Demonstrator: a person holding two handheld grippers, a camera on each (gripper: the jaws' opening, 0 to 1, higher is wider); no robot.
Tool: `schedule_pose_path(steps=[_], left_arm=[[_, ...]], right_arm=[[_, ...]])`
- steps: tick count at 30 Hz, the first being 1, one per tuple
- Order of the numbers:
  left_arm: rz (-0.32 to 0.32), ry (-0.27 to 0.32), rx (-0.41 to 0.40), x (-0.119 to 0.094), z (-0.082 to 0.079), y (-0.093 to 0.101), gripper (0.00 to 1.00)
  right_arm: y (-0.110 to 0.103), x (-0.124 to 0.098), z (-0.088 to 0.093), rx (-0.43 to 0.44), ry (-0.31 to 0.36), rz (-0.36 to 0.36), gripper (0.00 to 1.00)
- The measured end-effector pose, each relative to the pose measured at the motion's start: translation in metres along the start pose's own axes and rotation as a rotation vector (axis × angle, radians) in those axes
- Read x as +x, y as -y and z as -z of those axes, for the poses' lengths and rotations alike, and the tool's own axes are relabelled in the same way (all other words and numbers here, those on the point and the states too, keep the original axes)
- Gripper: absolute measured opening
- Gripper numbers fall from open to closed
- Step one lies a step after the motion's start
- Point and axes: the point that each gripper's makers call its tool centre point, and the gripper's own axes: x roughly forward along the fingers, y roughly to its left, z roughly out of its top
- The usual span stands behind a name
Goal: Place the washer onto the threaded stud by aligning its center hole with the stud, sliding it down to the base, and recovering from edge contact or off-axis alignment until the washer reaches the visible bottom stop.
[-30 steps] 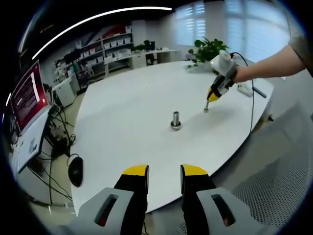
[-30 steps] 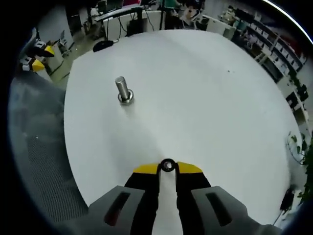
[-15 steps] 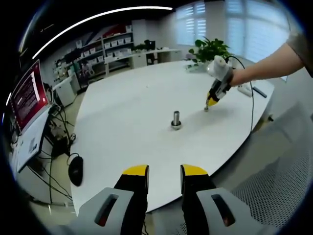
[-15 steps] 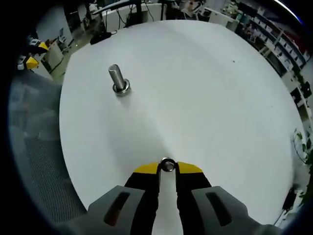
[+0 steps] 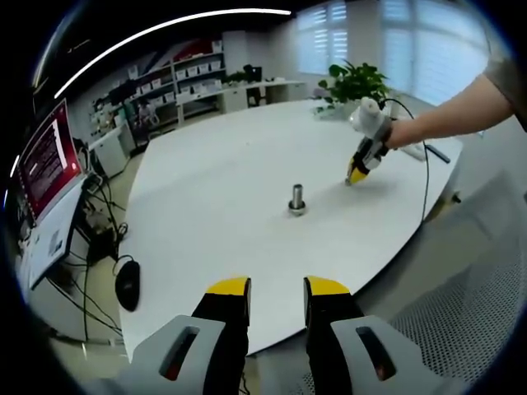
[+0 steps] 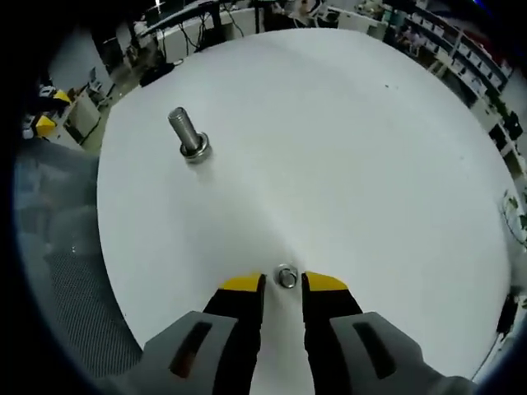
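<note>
A short steel threaded stud point(image 5: 296, 197) stands upright on its wide base mid-table, also seen upper left in the right gripper view point(image 6: 186, 136). The small metal washer point(image 6: 286, 277) lies flat on the white table point(image 6: 346, 148), between the yellow tips of my right gripper point(image 6: 283, 284), whose jaws stand apart and clear of it. In the left gripper view the right gripper point(image 5: 356, 174), held by a person's hand, points down at the table right of the stud. My left gripper point(image 5: 276, 288) hangs open off the table's near edge, holding nothing.
A monitor with a red screen point(image 5: 49, 160) and a black mouse point(image 5: 126, 285) sit on a desk to the left. A potted plant point(image 5: 354, 82) and a cable point(image 5: 425, 177) lie at the table's far right. Shelves line the back wall.
The right gripper's jaws have spread and let go of the washer, which now rests on the table between the tips. The left gripper has stayed put.
</note>
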Motion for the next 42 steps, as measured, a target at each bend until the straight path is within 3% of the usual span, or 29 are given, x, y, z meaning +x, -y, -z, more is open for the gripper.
schedule_pose_path(steps=[3,9,12,15,25,27,34,38,42], left_arm=[[0.002,-0.003,-0.001,0.0,0.001,0.0,0.23],[0.007,-0.008,-0.008,0.001,0.002,0.001,0.23],[0.008,-0.008,-0.012,0.001,0.002,0.001,0.23],[0.011,-0.003,-0.02,0.0,0.002,0.0,0.24],[0.007,0.043,-0.053,-0.003,-0.006,-0.001,0.25],[0.01,0.059,-0.062,-0.004,-0.009,-0.002,0.25],[0.018,0.093,-0.087,-0.007,-0.014,-0.002,0.26],[0.019,0.133,-0.077,-0.011,-0.021,-0.001,0.26],[0.028,0.165,-0.079,-0.013,-0.026,-0.001,0.27]], right_arm=[[0.001,-0.006,0.004,-0.005,0.016,0.009,0.21],[-0.003,-0.031,-0.004,0.093,0.153,0.011,0.23],[-0.005,-0.043,-0.005,0.098,0.204,0.023,0.23],[-0.011,-0.063,-0.016,0.128,0.333,0.037,0.23],[-0.038,-0.129,-0.024,0.247,0.588,0.089,0.23],[-0.042,-0.147,-0.027,0.27,0.667,0.115,0.23],[-0.07,-0.18,-0.016,0.316,0.711,0.108,0.26],[-0.085,-0.205,-0.015,0.419,0.835,0.101,0.32],[-0.103,-0.219,-0.01,0.455,0.848,0.114,0.32]])
